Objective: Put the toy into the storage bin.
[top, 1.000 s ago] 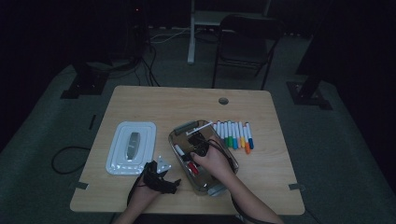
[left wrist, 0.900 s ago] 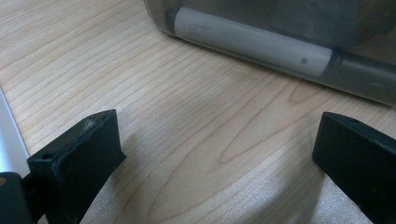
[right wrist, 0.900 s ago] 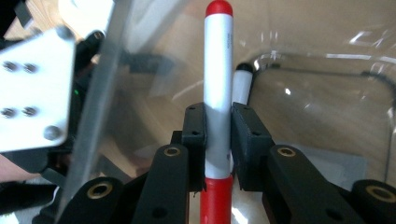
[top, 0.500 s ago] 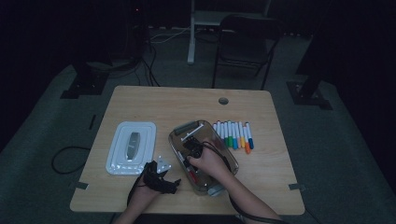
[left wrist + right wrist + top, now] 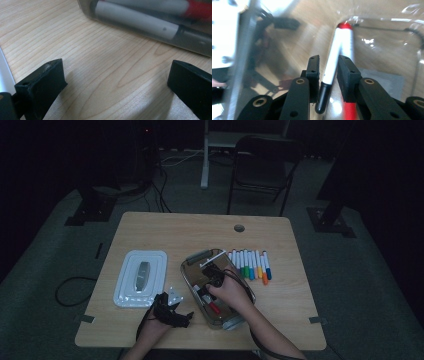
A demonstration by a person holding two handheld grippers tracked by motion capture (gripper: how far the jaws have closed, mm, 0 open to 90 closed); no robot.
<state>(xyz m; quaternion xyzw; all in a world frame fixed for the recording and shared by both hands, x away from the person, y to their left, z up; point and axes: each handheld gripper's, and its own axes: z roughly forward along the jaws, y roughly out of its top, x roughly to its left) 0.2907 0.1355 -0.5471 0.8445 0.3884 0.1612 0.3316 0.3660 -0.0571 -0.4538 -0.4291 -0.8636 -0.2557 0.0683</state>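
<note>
Dim room, pale wood desk (image 5: 150, 230). White marker (image 5: 334, 62), black-capped, lies in the clear box (image 5: 192, 270) at 6 o'clock. Right tongs (image 5: 328, 72) just easing open around it; left tongs (image 5: 112, 82) released.

Wooden table (image 5: 150, 235): white lid (image 5: 140, 277), clear box (image 5: 192, 268), marker row (image 5: 250, 265).

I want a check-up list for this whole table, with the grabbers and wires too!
Surface: wooden table, round hole near far edge.
Job's things: clear box holding markers; marker between the right gripper's jaws, which have just been opening.
Clutter: white lid; row of markers.
Grippers: right gripper inside box; left gripper open over bare wood.
Cables: cable on floor.
Surroundings: dark room, chair.
</note>
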